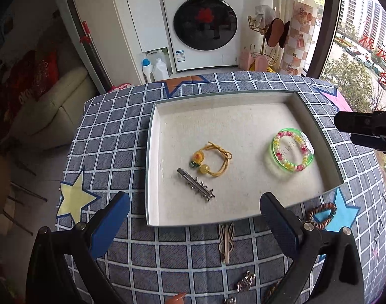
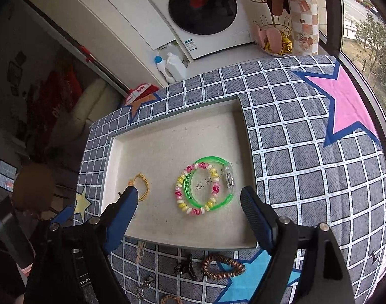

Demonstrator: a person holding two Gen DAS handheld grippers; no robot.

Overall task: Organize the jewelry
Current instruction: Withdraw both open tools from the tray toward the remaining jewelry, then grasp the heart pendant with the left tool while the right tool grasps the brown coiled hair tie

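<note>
In my left wrist view I see the tray [image 1: 152, 167] at centre holding a hair tie [image 1: 213, 159] above a clip [image 1: 195, 185], bracelets [image 1: 292, 149] to their right.

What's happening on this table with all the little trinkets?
A person with a pincer tool in each hand is sorting jewelry into a shallow white tray. The left tool and right tool are both open and empty. In the tray lie a silver hair clip, a yellow hair tie and a green bangle with a beaded bracelet. A brown coil hair tie and other pieces wait on the checked cloth.
</note>
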